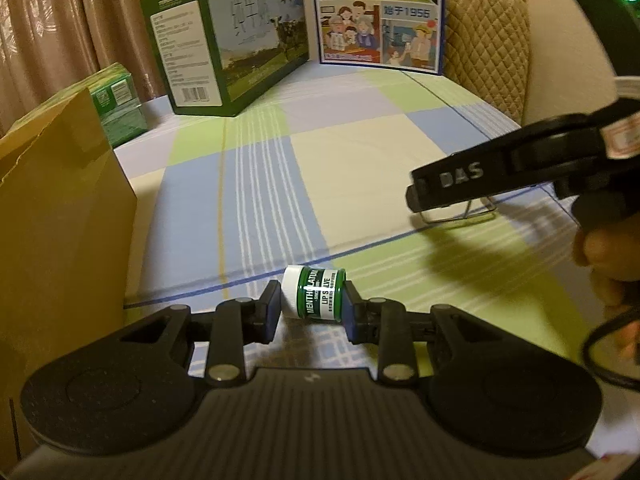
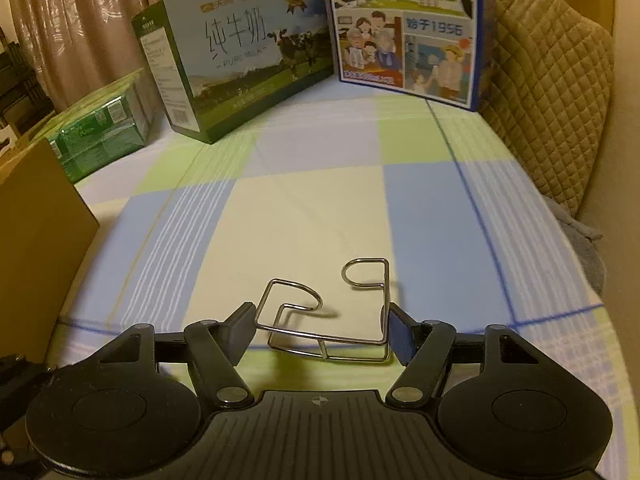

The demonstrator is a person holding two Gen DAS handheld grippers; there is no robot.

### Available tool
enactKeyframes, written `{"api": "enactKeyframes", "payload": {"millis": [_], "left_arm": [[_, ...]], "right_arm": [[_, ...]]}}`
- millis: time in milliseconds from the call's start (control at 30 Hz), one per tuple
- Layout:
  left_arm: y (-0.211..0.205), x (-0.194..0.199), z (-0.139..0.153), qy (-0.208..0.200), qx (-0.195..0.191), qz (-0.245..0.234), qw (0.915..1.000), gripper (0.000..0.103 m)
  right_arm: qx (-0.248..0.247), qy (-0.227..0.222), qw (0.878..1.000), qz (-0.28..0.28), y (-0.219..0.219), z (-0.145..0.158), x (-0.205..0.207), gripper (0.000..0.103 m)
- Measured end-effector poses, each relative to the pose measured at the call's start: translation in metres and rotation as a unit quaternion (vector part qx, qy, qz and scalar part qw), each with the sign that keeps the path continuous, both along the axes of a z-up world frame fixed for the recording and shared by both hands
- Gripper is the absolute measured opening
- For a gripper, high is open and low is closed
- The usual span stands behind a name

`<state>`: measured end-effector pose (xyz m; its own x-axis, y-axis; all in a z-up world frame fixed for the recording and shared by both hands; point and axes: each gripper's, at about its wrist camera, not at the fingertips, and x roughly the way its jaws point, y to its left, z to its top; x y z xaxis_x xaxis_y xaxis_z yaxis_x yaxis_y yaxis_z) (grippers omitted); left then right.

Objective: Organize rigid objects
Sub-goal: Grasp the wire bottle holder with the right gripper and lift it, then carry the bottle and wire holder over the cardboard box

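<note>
The left claw [image 1: 310, 306] is clenched on a small lip-balm jar [image 1: 314, 296], a squat green cylinder with a ribbed white cap, turned on its side so each pad presses one flat end. It hangs just above the checked cloth [image 1: 360, 152], soft cotton in pale blue, green and cream squares. The right claw [image 2: 322, 330] stands spread around a bent wire hook [image 2: 326, 312], thin shiny steel with two curled loops, resting on the cloth between its fingers; the right finger sits against the wire, the left one looks just clear. Far beyond both claws stand a glossy milk carton [image 2: 240, 56] and a blue picture box [image 2: 404, 32]. Left of them rises a plain cardboard box [image 1: 60, 208].
</note>
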<state>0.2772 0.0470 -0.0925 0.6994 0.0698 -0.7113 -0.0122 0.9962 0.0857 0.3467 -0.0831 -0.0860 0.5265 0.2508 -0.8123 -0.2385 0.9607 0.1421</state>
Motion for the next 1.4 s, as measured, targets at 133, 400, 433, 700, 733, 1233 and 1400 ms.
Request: {"api": "enactKeyframes", "payload": {"millis": [133,400,433,700,733,1233,1400], "left_arm": [[-0.009,-0.013,0.007,-0.002,-0.008,-0.014,0.9999,0.026],[-0.023,-0.053,0.025,-0.014,-0.020,-0.040,0.9989,0.026],[-0.024,-0.058,0.029,-0.017,-0.021,-0.043,0.9987,0.026],[-0.038,-0.091,0.074,-0.059,-0.022,-0.064,0.9960,0.026],[-0.038,-0.095,0.080,-0.065,-0.022,-0.063,0.9957,0.026],[-0.010,-0.166,0.154,-0.099,-0.027,-0.044,0.9937,0.026],[0.018,-0.191,0.164,-0.099,-0.020,-0.024,0.9946,0.026]], "right_arm": [[0.006,-0.004,1.000,-0.002,-0.016,0.015,-0.023,0.065],[0.003,-0.020,1.000,-0.007,-0.047,0.044,-0.090,0.065],[0.005,-0.023,1.000,-0.010,-0.051,0.048,-0.099,0.065],[0.013,-0.061,0.998,-0.025,-0.061,0.087,-0.147,0.065],[0.013,-0.065,0.998,-0.024,-0.060,0.092,-0.152,0.065],[0.039,-0.094,0.995,0.017,-0.016,0.162,-0.202,0.065],[0.053,-0.090,0.994,0.041,0.011,0.168,-0.212,0.065]]}}
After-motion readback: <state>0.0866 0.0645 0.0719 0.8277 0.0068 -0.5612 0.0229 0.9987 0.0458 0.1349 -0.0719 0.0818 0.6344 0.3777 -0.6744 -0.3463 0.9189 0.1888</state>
